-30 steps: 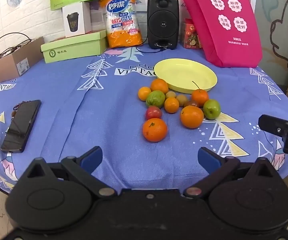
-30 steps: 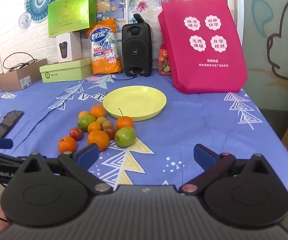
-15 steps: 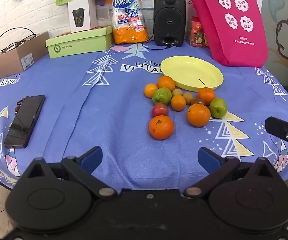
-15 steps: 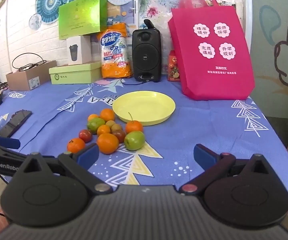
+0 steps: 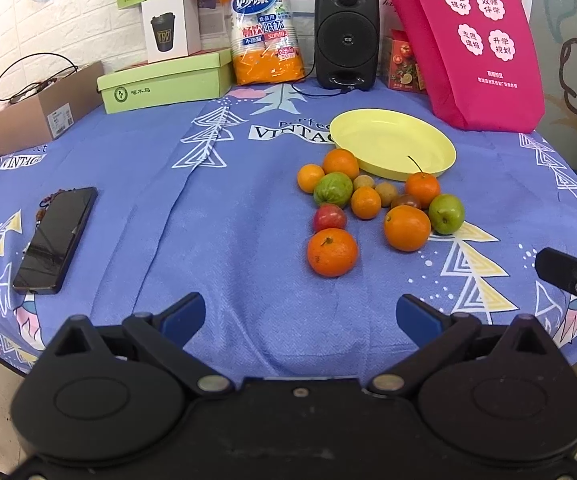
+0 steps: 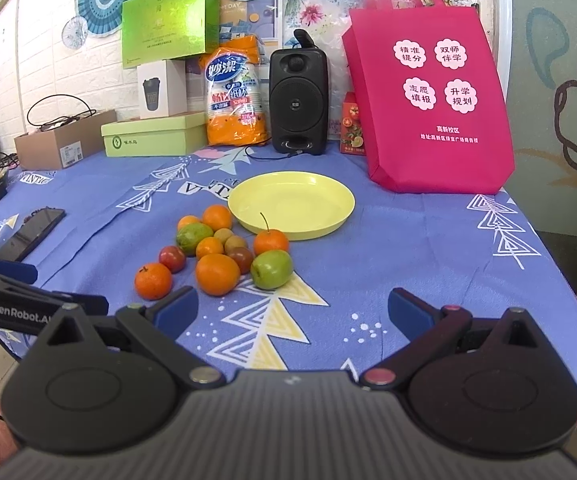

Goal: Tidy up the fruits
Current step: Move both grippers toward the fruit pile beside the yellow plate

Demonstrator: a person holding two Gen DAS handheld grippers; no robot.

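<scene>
Several fruits lie in a cluster on the blue tablecloth beside an empty yellow plate (image 5: 392,146) (image 6: 292,202). They include a near orange (image 5: 331,252) (image 6: 153,280), a larger orange (image 5: 407,227) (image 6: 217,273), a green apple (image 5: 446,213) (image 6: 271,269), a red fruit (image 5: 329,218) (image 6: 172,258), a green guava (image 5: 333,189) and a stemmed tangerine (image 5: 422,189) (image 6: 271,241). My left gripper (image 5: 300,316) is open and empty, short of the near orange. My right gripper (image 6: 292,308) is open and empty, just short of the fruits.
A black phone (image 5: 56,236) lies at the left. A black speaker (image 5: 346,36), a pink bag (image 5: 472,48), an orange cup pack (image 5: 262,32) and green boxes (image 5: 164,82) stand along the back. The table edge runs just below both grippers.
Both grippers have tilted and shifted slightly, so the fruits sit a little closer in view. Both stay open and empty. No fruit has moved.
</scene>
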